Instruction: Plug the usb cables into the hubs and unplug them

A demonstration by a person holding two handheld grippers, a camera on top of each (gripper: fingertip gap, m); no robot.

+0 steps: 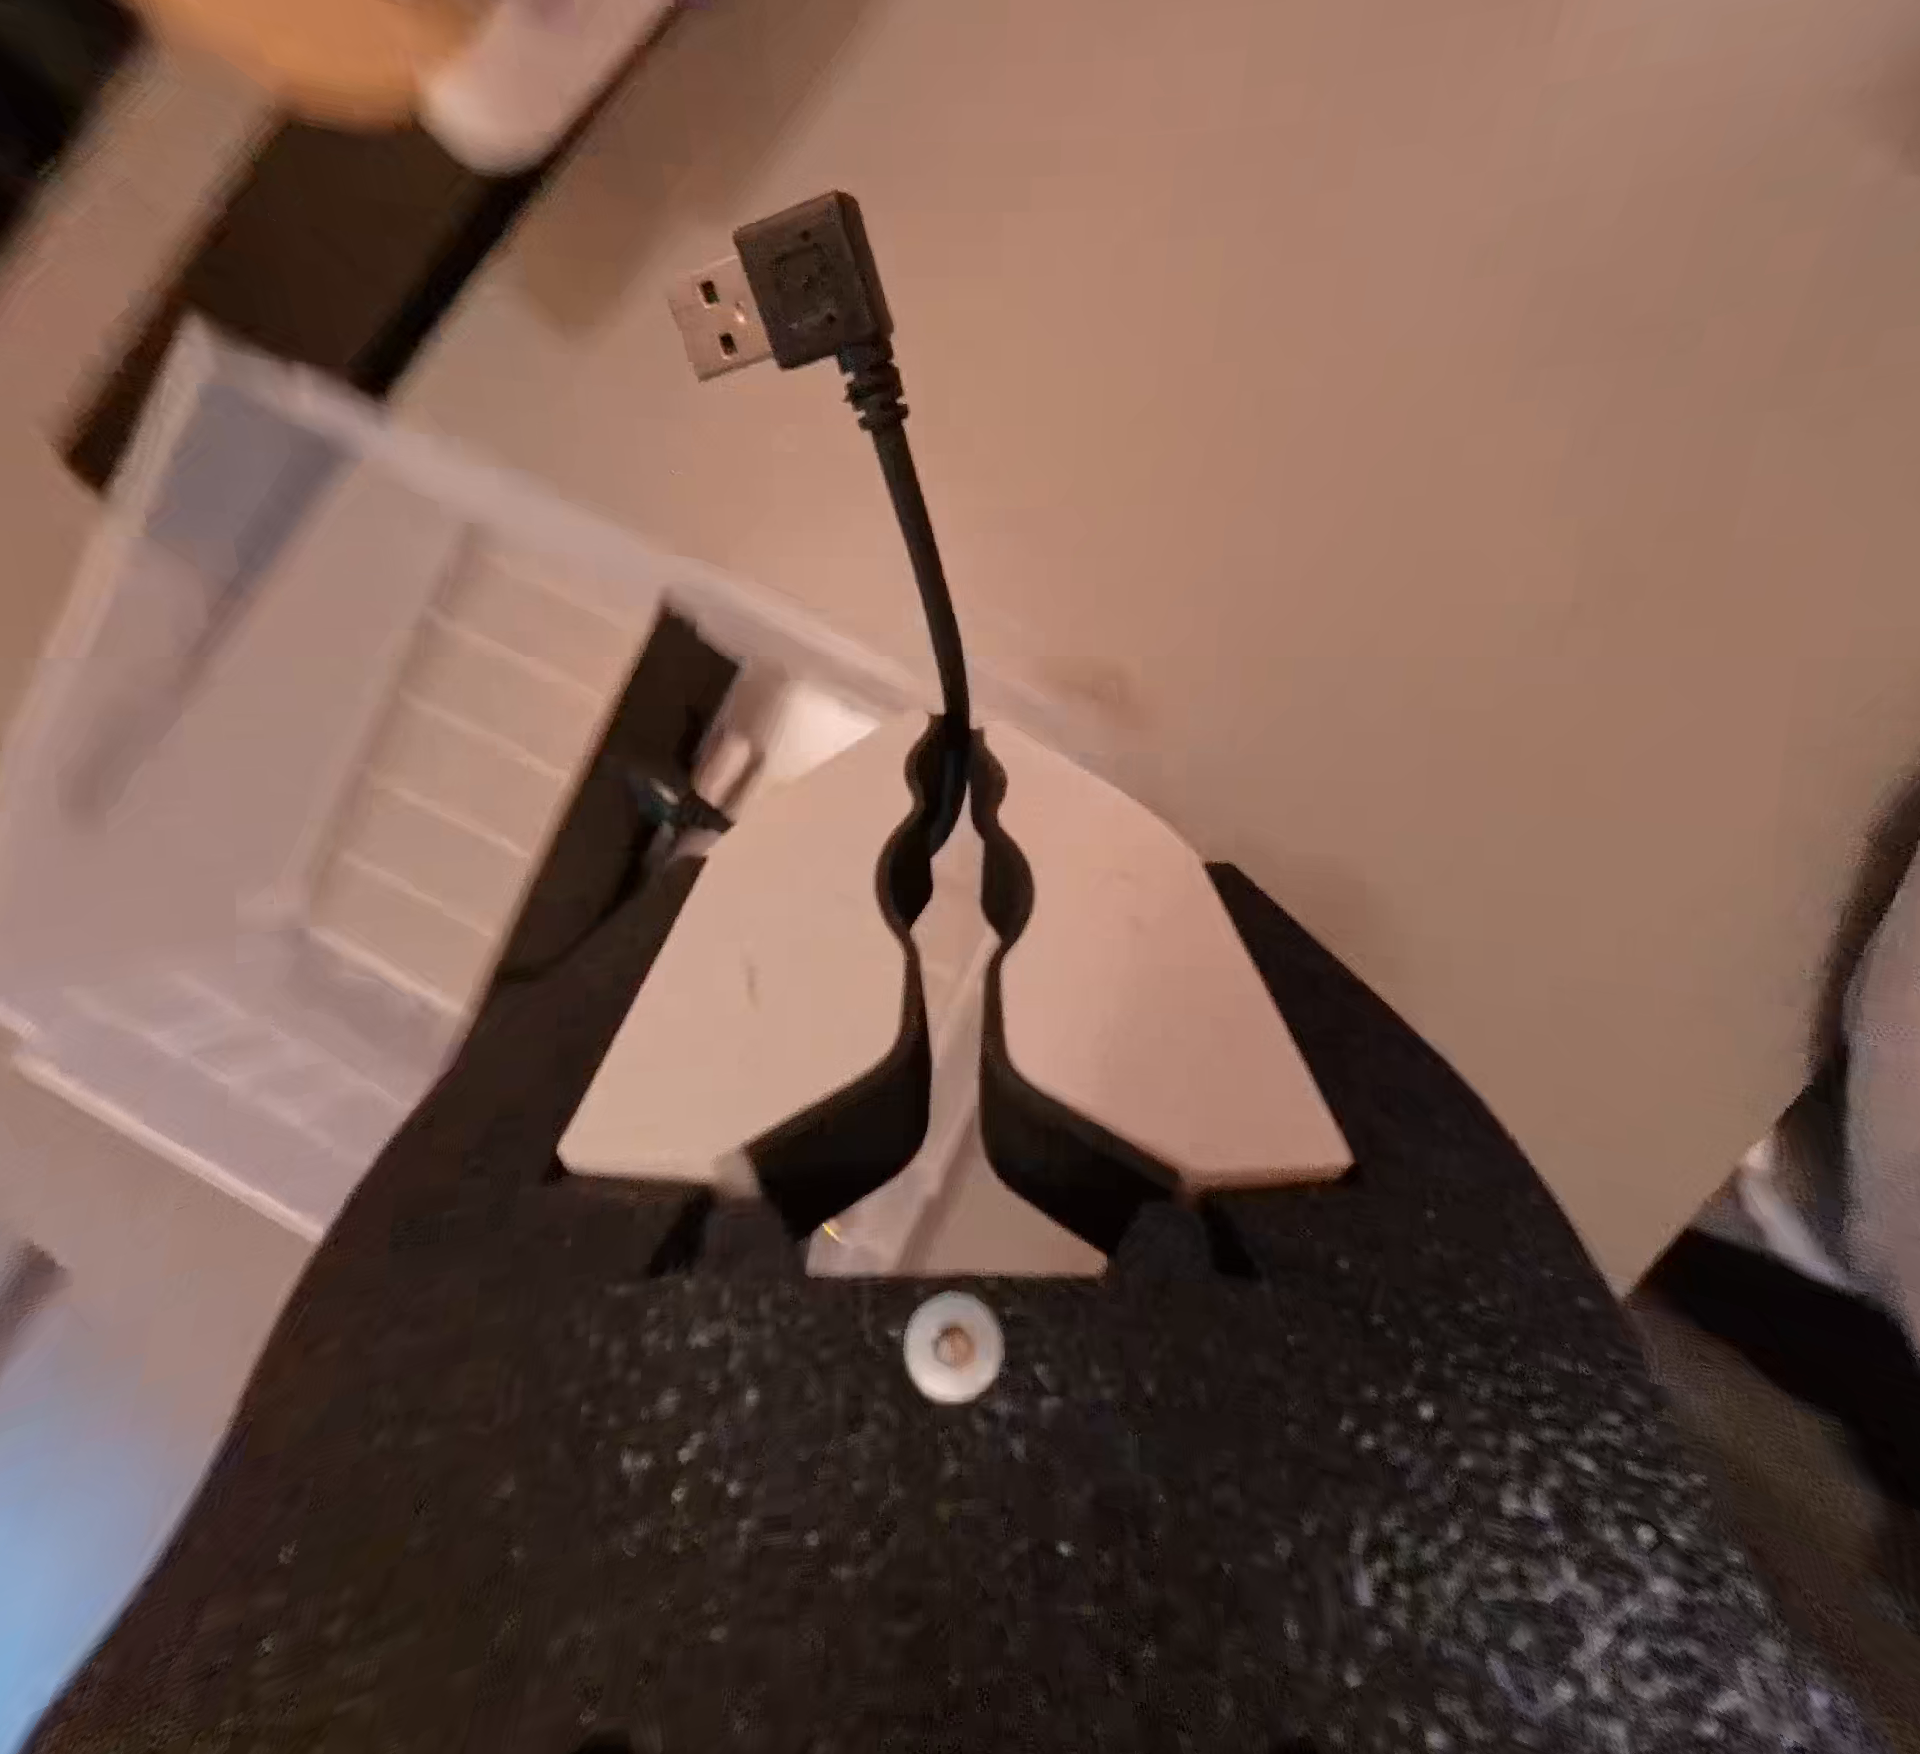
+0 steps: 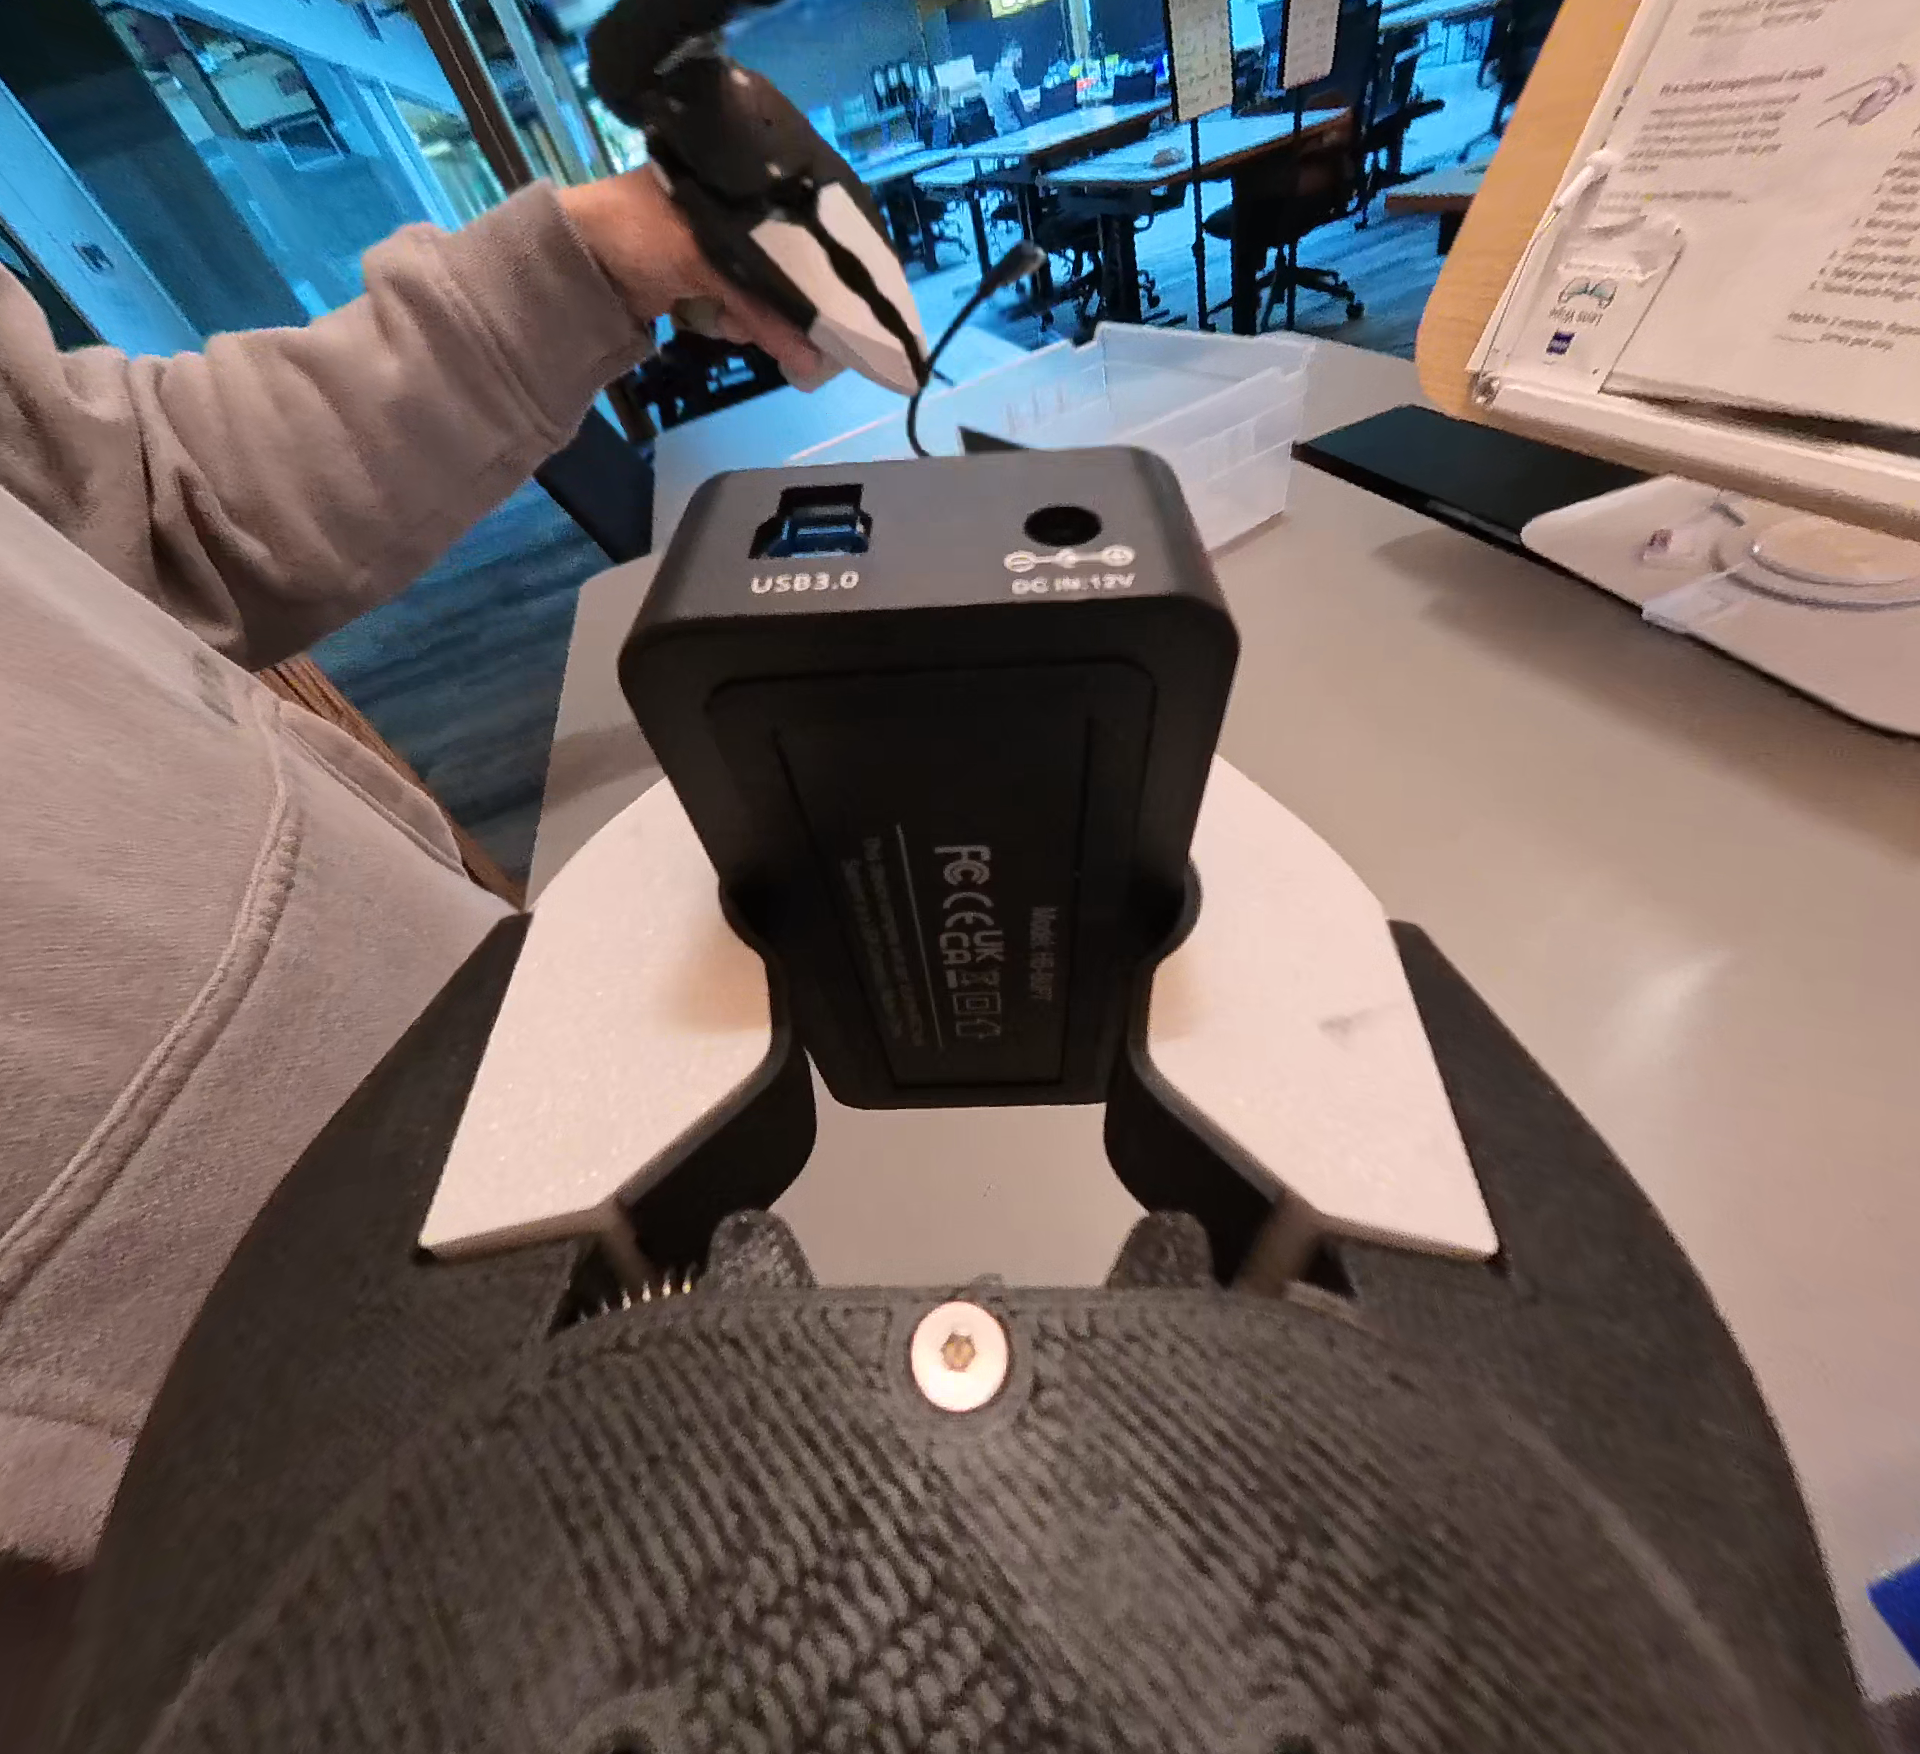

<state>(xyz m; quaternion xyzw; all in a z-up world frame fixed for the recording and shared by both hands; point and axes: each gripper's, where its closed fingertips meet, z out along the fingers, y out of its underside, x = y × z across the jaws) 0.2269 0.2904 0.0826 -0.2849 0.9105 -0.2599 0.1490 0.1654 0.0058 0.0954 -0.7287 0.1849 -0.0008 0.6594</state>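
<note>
Pinching the limp, light usb cable [image 1: 928,561] behind its stiff angled plug, the left gripper [image 1: 951,748] is hovering above the rigid hub [image 2: 925,748], which the right gripper [image 2: 961,904] is clamping by its sides.

A matt black plastic USB hub [image 2: 930,769], smooth-faced with softly sheened edges, sits in the right gripper [image 2: 961,915], whose black printed body shows a coarse, ridged grain around a bright metal screw [image 2: 958,1358]. The left gripper [image 1: 951,769] has the same rough, speckled black finish. Its thin black rubbery cable [image 1: 920,541] ends in a shiny metal USB plug [image 1: 720,328]. Beyond lie a smooth pale worktop [image 2: 1507,821], a clear plastic bin [image 2: 1174,416], printed paper sheets [image 2: 1766,146] and a soft grey cloth sleeve [image 2: 312,416].
</note>
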